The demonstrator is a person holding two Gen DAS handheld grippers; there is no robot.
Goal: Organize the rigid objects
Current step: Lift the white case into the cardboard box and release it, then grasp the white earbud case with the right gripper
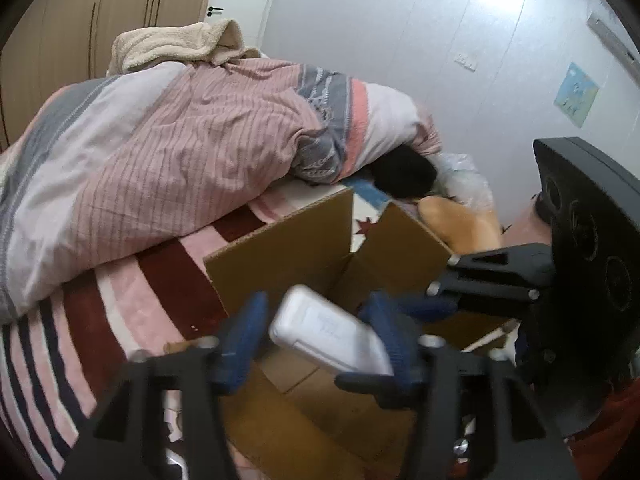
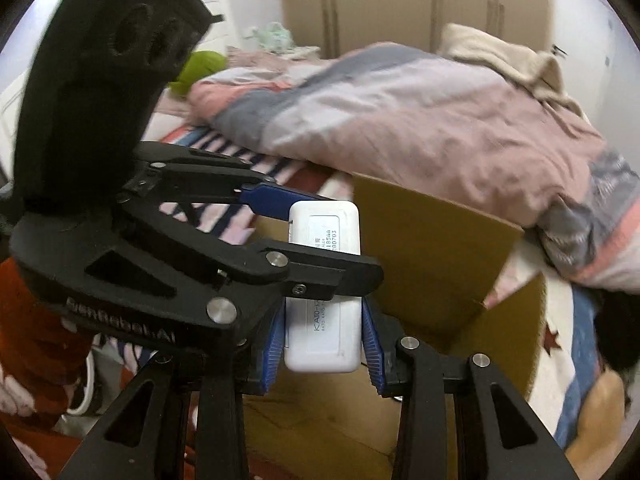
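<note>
A white plastic case [image 2: 322, 280] with a printed label is held between both grippers above an open cardboard box [image 2: 436, 236]. My right gripper [image 2: 323, 354] is shut on the case's near end with its blue pads. My left gripper [image 2: 316, 236] comes in from the left and clamps the case's far end across its width. In the left wrist view the case [image 1: 330, 330] sits tilted between my left gripper's [image 1: 320, 312] blue pads, and my right gripper [image 1: 404, 344] reaches in from the right. The box [image 1: 280, 252] stands on the bed.
A pink, grey and white striped quilt [image 1: 168, 160] is heaped on the bed behind the box, with a cream blanket [image 1: 176, 46] on top. A striped bedsheet [image 1: 100, 320] lies under the box. A wooden wardrobe [image 1: 80, 12] stands behind. A green plush [image 2: 202, 64] lies far left.
</note>
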